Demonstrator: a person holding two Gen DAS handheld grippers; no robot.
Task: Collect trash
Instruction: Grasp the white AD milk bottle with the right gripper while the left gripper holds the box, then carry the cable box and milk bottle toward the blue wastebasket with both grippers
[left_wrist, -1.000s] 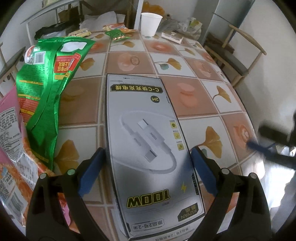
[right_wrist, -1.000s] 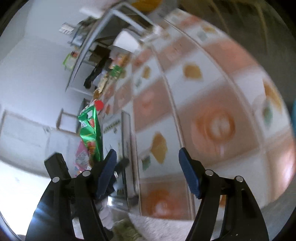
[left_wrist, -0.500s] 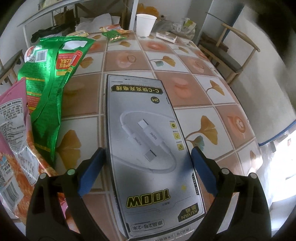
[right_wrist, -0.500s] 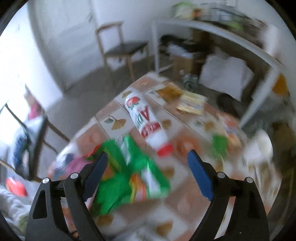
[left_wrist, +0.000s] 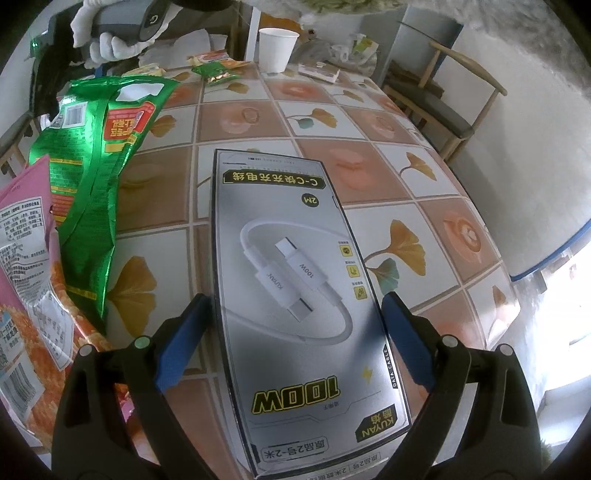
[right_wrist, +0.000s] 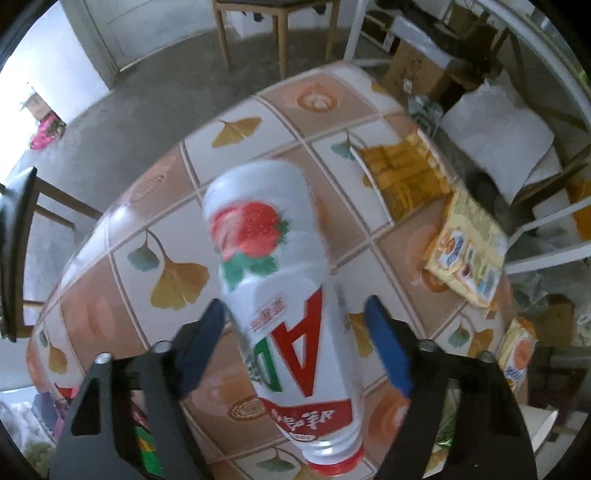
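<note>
In the left wrist view a flat grey cable box (left_wrist: 295, 280) lies on the tiled table between the open fingers of my left gripper (left_wrist: 295, 332); whether the pads touch its edges I cannot tell. A green snack bag (left_wrist: 96, 177) and a pink snack bag (left_wrist: 26, 280) lie to its left. In the right wrist view a white strawberry-drink bottle (right_wrist: 280, 280) with a red cap lies on its side between the open fingers of my right gripper (right_wrist: 295, 336), not gripped.
A white paper cup (left_wrist: 277, 48), small wrappers (left_wrist: 216, 72) and a flat packet (left_wrist: 319, 71) sit at the table's far end. Wooden chairs (left_wrist: 443, 107) stand beside the table. Yellow snack packets (right_wrist: 469, 258) lie right of the bottle, near the table edge.
My right gripper has swung across the table and now sits over the bottle, fingers either side. My left gripper stays around the cable box. A gloved hand has come into the left view, top left.
</note>
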